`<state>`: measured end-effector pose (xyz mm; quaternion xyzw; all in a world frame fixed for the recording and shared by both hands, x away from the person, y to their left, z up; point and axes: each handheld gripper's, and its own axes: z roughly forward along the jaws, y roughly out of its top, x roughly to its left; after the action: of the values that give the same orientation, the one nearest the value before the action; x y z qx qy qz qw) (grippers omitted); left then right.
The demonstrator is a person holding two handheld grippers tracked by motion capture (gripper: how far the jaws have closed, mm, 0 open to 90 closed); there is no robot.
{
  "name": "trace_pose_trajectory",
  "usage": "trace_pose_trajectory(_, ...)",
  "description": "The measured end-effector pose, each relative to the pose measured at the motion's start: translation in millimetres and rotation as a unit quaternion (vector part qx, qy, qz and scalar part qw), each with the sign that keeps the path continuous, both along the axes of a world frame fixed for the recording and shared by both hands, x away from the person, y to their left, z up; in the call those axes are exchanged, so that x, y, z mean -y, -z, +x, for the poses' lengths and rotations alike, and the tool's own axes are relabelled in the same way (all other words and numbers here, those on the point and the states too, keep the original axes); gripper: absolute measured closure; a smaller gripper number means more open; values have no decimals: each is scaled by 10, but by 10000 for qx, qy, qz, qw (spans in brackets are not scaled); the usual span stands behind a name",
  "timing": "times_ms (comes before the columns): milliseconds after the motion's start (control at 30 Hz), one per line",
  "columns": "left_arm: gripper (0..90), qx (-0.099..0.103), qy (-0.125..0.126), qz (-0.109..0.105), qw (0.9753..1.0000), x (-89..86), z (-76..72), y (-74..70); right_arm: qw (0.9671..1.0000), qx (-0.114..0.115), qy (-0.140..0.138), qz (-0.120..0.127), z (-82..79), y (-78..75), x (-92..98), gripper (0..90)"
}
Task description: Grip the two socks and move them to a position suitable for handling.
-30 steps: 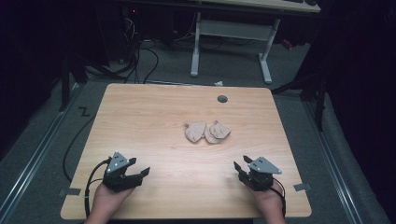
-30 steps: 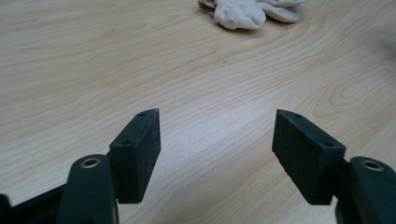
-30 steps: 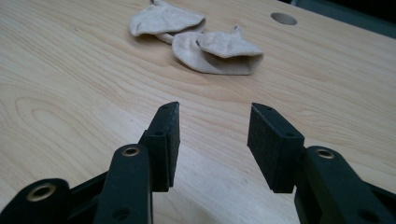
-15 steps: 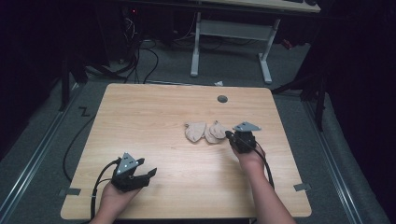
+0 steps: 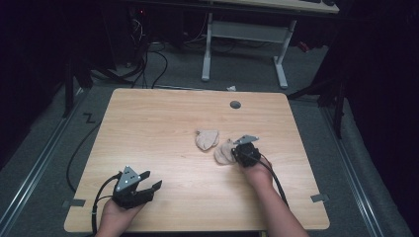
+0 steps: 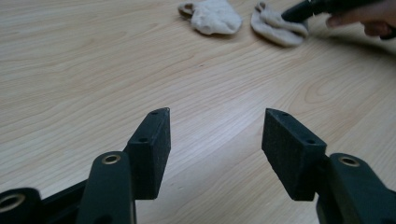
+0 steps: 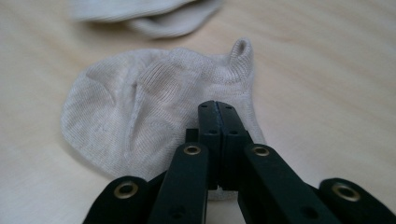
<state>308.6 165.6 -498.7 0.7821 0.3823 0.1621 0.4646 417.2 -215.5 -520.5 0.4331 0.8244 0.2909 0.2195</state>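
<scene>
No lettering, label, brand mark or number can be read anywhere in these views. The wooden table (image 5: 163,133), centre frame, carries plain grain, and the pale socks (image 5: 207,139) on it are unmarked.

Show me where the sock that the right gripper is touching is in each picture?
High view: the sock lies right of the table's middle, against the right gripper.
Left gripper view: the same sock is at the top, right of centre, with the right gripper's black tip on it.
Right gripper view: it fills the middle, under the closed jaws.
Shared landmark: the other sock lies just beside it.
</scene>
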Motion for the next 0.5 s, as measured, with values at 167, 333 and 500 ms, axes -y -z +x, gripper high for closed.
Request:
trace_pose_trajectory(167,450,-135,17,-107,9999,214,17,36,9985,-82,-451,312,-336,14,-144,900)
trace_pose_trajectory(333,489,-58,345,204,9992,492,-6,38,9964,-69,-775,323,-556,22,-352,900)
trace_pose_trajectory(500,597,-43,705,240,9972,748,-58,40,9938,41,-1088,242,-727,29,-598,883)
